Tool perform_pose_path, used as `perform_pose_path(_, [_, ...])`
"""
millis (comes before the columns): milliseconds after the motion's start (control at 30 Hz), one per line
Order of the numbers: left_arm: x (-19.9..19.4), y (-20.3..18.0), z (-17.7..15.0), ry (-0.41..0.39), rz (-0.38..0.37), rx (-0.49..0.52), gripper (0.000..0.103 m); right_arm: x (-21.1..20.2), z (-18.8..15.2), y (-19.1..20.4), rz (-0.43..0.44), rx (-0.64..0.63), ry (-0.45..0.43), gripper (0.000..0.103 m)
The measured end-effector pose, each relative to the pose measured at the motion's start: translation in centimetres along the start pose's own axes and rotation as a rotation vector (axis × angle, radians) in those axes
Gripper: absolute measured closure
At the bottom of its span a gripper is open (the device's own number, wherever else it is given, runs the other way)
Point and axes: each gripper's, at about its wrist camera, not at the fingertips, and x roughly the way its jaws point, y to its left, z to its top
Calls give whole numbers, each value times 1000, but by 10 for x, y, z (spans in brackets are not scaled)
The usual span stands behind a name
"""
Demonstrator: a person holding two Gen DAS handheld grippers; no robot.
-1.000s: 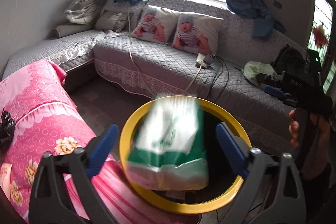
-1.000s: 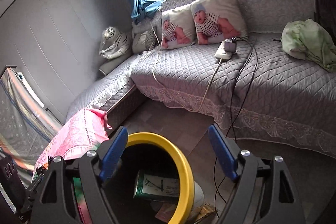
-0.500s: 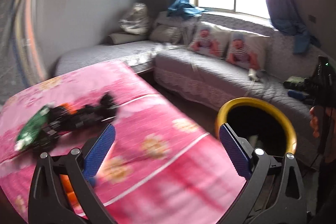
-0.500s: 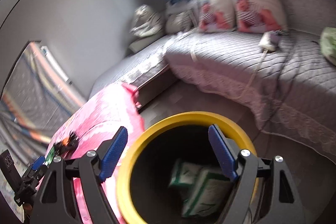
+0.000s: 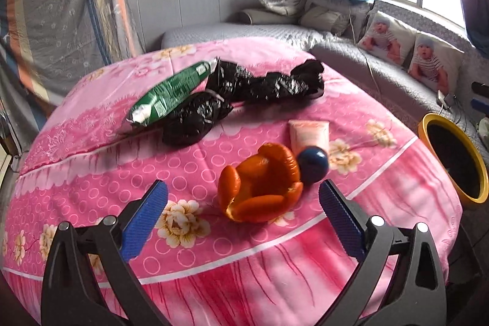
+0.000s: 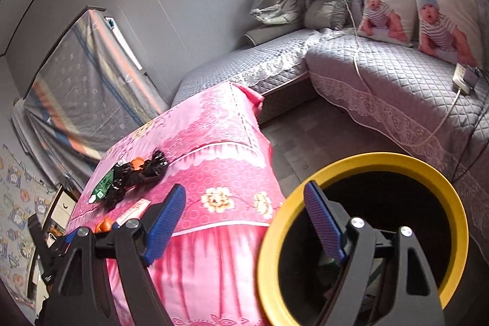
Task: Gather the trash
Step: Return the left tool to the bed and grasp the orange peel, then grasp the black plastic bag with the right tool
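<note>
Orange peel (image 5: 261,184): lies open like a cup on the pink cloth, near edge of the table, just beyond the left gripper's fingers and between their lines.
Tube (image 5: 309,136): pale pink with a dark blue cap (image 5: 313,162); cap end touches the peel's right side, body points away toward the far side.
Black bags (image 5: 244,93): crumpled black plastic, farther back at the middle of the table, stretching from the left-centre to the right.
Green packet (image 5: 171,92): lies tilted on the left end of the black bags, its white sealed end toward the left.
Bin (image 6: 360,234): round, yellow rim, dark inside, standing on the floor just right of the table; some packaging shows dimly at its bottom in the right wrist view.
Left gripper (image 5: 243,223): blue pads well apart, nothing between them, hanging over the near edge of the table and aimed at the peel.
Right gripper (image 6: 244,223): pads apart and empty; left finger over the table's hanging cloth, right finger over the bin's rim.
Table (image 5: 91,173): covered with a pink flowered cloth that hangs down the sides.
Sofa (image 6: 382,75): grey quilted cover with lace edge, beyond the table and bin, along the far wall and window.
Cushions (image 6: 388,14): two with baby pictures, leaning on the sofa back at far right.
Cable (image 6: 434,124): white, running across the sofa seat.
</note>
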Motion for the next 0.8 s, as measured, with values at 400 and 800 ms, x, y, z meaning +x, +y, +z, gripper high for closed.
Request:
perform_pose_path(400, [34, 15, 3, 123, -98, -49, 49, 14, 0, 26, 14, -73, 38, 26])
perform_pose_path(800, [11, 19, -1, 60, -105, -69, 67, 108, 28, 108, 272, -165, 210, 26])
